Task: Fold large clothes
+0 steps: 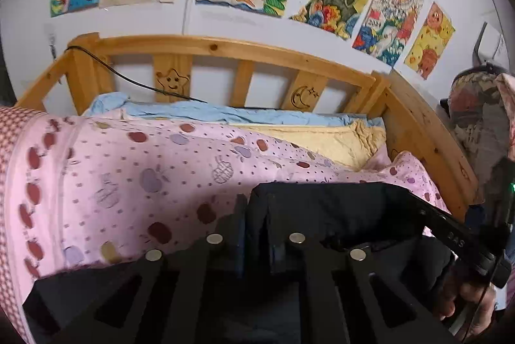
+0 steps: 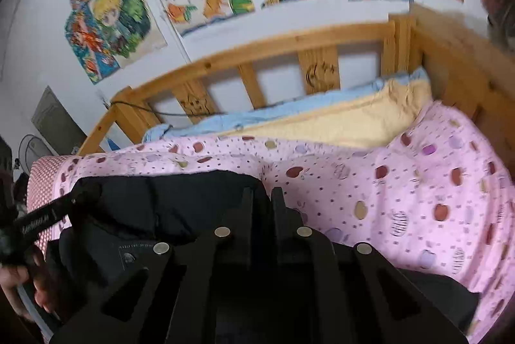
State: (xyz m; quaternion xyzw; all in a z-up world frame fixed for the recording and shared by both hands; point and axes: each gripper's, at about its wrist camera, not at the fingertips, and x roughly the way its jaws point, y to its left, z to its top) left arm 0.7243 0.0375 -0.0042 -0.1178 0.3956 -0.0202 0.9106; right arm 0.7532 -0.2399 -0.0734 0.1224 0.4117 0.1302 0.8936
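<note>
Dark garment (image 1: 322,209) lay near on pink bedspread (image 1: 128,170); both tongs (image 1: 254,215) (image 2: 260,199) pinched its edge; thick fabric risked slipping out, spoiling fold.

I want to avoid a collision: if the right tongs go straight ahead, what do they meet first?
Probably the black garment at the tips of the right tongs, then the pink quilt beyond; depth is unclear.

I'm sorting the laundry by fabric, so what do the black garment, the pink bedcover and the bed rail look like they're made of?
The black garment looks like matte, lightly padded synthetic: it holds soft puffy folds without shine, though the fibre is uncertain. The pink bedcover looks like printed cotton or a similar woven cloth: flat, matte, finely creased. The bed rail is light wood, likely pine with a clear finish: knots and grain show.
</note>
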